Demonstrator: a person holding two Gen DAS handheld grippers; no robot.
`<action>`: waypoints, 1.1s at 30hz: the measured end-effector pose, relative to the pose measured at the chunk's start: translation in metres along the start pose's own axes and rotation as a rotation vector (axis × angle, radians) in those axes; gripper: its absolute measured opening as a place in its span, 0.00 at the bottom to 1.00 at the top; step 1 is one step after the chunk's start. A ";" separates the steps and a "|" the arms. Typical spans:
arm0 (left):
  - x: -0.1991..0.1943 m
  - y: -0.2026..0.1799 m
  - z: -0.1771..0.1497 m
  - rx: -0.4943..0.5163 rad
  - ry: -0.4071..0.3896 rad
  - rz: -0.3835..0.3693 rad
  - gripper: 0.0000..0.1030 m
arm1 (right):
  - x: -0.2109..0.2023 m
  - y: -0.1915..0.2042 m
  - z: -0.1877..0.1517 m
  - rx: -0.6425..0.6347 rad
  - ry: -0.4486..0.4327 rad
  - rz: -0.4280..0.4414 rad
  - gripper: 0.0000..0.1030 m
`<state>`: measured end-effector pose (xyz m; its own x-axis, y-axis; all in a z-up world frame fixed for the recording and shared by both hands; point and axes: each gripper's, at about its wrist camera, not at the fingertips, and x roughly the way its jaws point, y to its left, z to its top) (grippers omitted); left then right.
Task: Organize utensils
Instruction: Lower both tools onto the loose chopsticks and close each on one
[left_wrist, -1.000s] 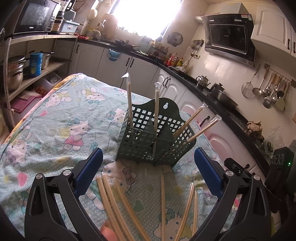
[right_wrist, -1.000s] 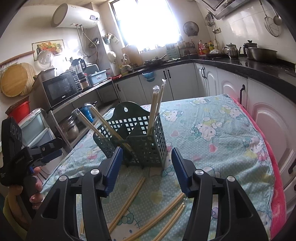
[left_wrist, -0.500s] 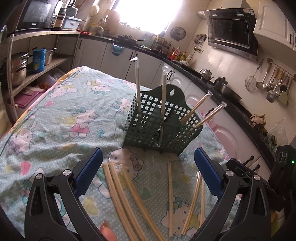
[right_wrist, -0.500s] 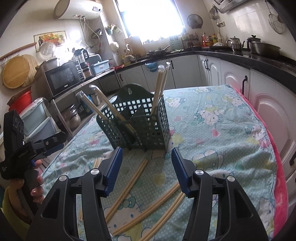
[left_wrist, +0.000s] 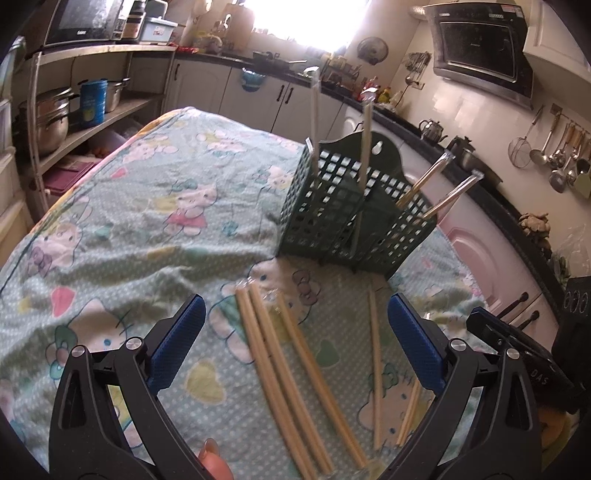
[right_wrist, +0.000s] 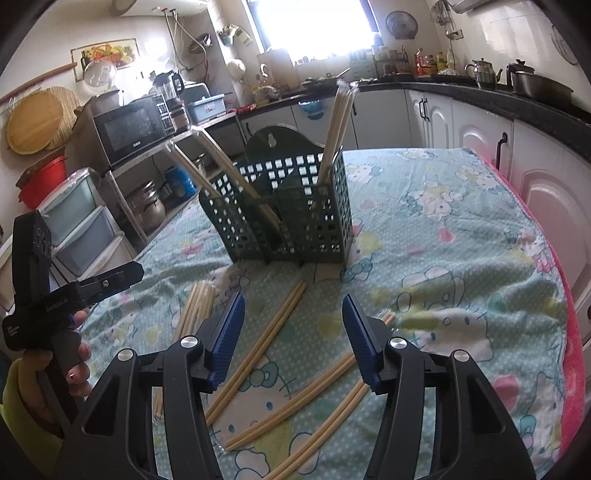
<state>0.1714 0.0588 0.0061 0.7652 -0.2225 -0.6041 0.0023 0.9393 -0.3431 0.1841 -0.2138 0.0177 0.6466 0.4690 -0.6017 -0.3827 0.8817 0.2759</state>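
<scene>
Along the near edge of the worktop, draped in a pale green cartoon-cat cloth (left_wrist: 110, 229), the left claw (left_wrist: 295, 347) and the right claw (right_wrist: 293, 332) both hover spread with nothing between their blue pads, above the loose pale bamboo chopsticks (left_wrist: 280, 362) lying flat on the cloth in several clusters. Farther in, toward the worktop's middle, stands the dark green perforated plastic utensil holder (right_wrist: 295, 206), with four wrapped chopstick pairs already upright or leaning in its compartments. I judge the job partly done: a few stowed, most of the loose sticks left.
</scene>
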 end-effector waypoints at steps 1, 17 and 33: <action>0.001 0.002 -0.002 -0.002 0.007 0.007 0.88 | 0.002 0.001 -0.001 -0.003 0.005 0.000 0.53; 0.032 0.028 -0.022 -0.019 0.116 0.102 0.86 | 0.054 0.012 -0.013 -0.030 0.142 -0.067 0.63; 0.063 0.030 -0.016 0.045 0.210 0.199 0.46 | 0.093 0.018 -0.001 -0.061 0.219 -0.087 0.63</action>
<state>0.2094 0.0691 -0.0540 0.6034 -0.0773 -0.7937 -0.1024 0.9795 -0.1732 0.2365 -0.1548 -0.0342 0.5232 0.3629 -0.7711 -0.3749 0.9106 0.1741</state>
